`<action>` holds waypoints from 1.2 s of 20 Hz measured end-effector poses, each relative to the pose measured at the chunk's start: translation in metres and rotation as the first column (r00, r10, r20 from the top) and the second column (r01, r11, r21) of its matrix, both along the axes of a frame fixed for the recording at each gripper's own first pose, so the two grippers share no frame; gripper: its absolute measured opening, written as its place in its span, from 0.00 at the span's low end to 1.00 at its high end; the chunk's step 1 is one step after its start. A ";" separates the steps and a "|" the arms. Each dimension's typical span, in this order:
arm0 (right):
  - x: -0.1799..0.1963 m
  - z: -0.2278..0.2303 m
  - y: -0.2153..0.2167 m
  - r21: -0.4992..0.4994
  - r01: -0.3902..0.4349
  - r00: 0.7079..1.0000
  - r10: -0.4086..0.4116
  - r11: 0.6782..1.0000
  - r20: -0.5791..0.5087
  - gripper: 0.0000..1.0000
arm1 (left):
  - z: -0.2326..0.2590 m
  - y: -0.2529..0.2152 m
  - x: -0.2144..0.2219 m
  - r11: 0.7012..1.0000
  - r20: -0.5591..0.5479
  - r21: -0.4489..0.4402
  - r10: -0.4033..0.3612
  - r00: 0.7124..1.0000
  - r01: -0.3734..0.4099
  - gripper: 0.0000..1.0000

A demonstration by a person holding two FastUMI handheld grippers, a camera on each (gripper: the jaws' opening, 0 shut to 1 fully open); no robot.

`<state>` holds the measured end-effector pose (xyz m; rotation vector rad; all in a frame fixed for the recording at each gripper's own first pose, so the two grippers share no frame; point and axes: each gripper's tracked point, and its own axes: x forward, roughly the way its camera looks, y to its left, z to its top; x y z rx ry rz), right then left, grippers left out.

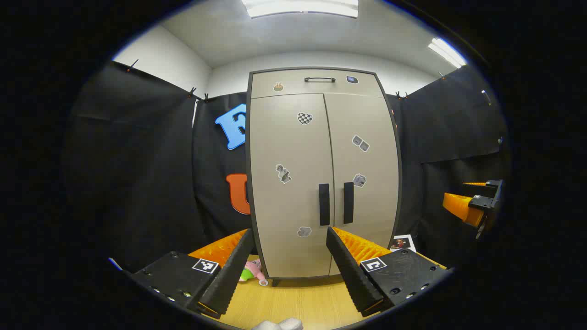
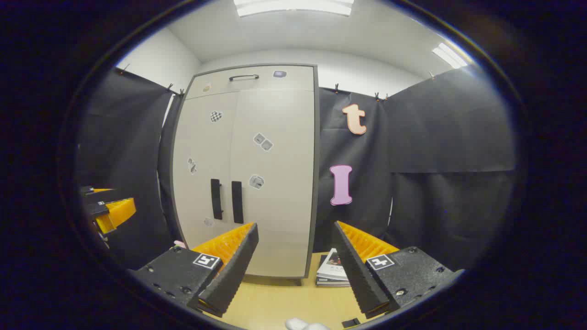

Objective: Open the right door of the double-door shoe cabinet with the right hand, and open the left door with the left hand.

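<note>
The shoe cabinet point(image 1: 321, 174) stands upright at the far side of the desk point(image 1: 293, 298), both of its doors closed. In the left gripper view the left door point(image 1: 289, 183) and the right door point(image 1: 362, 165) meet at a seam down the middle, with two dark vertical handles side by side low on that seam: the left handle point(image 1: 324, 204) and the right handle point(image 1: 348, 202). A drawer front with a dark bar handle point(image 1: 319, 79) runs across the top.

The left hand-held gripper point(image 1: 289, 259) is held in front of the cabinet, near its base, fingers spread wide apart and touching nothing. The right hand-held gripper point(image 2: 296, 261) also has its fingers spread apart with nothing between them; it faces the cabinet's right edge and the black cloth wall point(image 2: 435, 160) beside it.

A small pink and green toy point(image 1: 251, 270) lies on the desk at the cabinet's left foot, and a stack of magazines point(image 2: 331, 271) lies just right of the cabinet
</note>
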<state>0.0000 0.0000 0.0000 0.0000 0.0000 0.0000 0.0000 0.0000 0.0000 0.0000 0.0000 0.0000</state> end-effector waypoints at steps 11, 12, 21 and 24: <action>0.002 0.000 0.006 -0.013 0.006 1.000 -0.006 1.000 0.000 1.00 | -0.003 0.007 -0.003 1.000 -0.002 0.005 0.004 1.000 -0.003 0.96; 0.002 0.000 0.006 -0.015 0.006 1.000 -0.006 1.000 -0.001 1.00 | -0.003 0.008 -0.003 1.000 -0.003 0.007 0.003 1.000 -0.003 0.96; 0.020 -0.002 0.018 -0.035 0.008 1.000 -0.008 0.999 0.000 1.00 | -0.007 0.020 -0.008 1.000 -0.001 0.008 0.021 1.000 -0.021 0.96; 0.042 -0.006 0.035 -0.061 -0.007 1.000 0.007 0.998 -0.001 1.00 | -0.015 0.032 -0.017 0.999 -0.018 -0.002 0.039 0.999 -0.039 0.96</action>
